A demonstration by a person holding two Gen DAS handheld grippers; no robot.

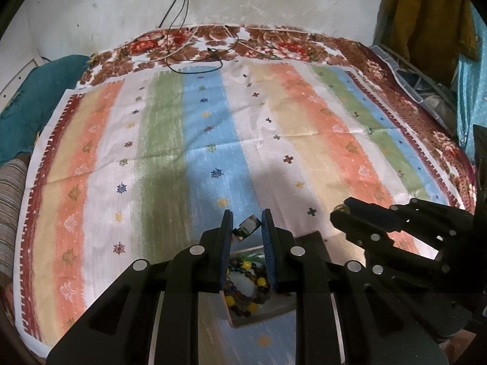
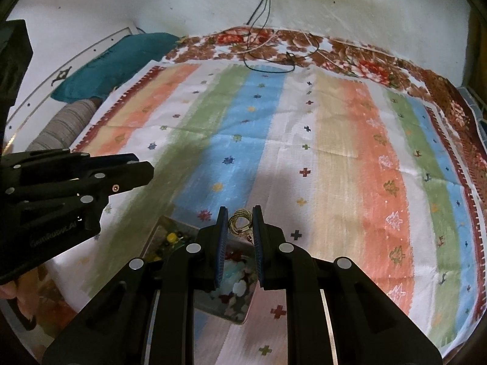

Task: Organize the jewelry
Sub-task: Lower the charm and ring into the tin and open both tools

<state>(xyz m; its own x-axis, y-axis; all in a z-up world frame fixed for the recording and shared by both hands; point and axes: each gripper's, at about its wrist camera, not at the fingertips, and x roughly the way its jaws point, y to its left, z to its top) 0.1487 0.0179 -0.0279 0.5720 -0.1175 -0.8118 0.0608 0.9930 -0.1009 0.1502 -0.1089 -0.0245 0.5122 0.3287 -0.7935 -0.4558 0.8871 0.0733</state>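
Left wrist view shows our left tongs [image 1: 247,223] narrowed on a small dark, glossy piece [image 1: 247,226] held at their tips, directly above the open jewelry box [image 1: 258,310] that holds the beaded bracelets [image 1: 248,286]. Our right tongs [image 2: 240,222] are likewise pinched on a coiled gold chain [image 2: 241,222], poised over the far edge of that same box (it lies on the striped cloth [image 2: 334,152] of the bed). Both pieces sit above the box, so we judge either hand equally near.
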